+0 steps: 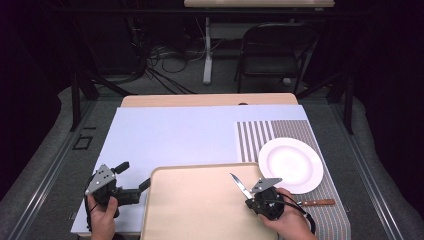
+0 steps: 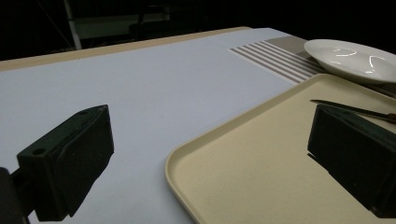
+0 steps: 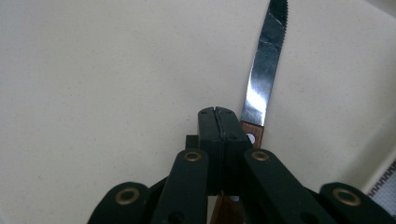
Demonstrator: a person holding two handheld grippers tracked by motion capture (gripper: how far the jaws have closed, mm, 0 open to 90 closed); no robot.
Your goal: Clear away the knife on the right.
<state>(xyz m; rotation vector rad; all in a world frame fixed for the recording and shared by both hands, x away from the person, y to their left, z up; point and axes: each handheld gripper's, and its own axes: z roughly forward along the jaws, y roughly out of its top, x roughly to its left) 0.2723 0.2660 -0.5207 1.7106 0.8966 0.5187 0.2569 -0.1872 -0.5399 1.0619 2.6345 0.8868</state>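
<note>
The knife [image 1: 241,185] is held over the right part of the tray [image 1: 195,210], its handle pinched in the fully closed jaws of the right gripper [image 3: 218,122]. The left gripper [image 1: 134,181] is stationed at the tray's left edge, jaws spread wide and empty. A thin, off-centre pinch is noted: the knife could pivot or slip, striking the plate [image 1: 290,165].

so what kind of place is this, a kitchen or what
Probably a lab or recording studio staged as a dining setup, not a kitchen: a white plate on a striped placemat, a beige tray, dark curtained surroundings, and loose cables on the floor behind.
</note>
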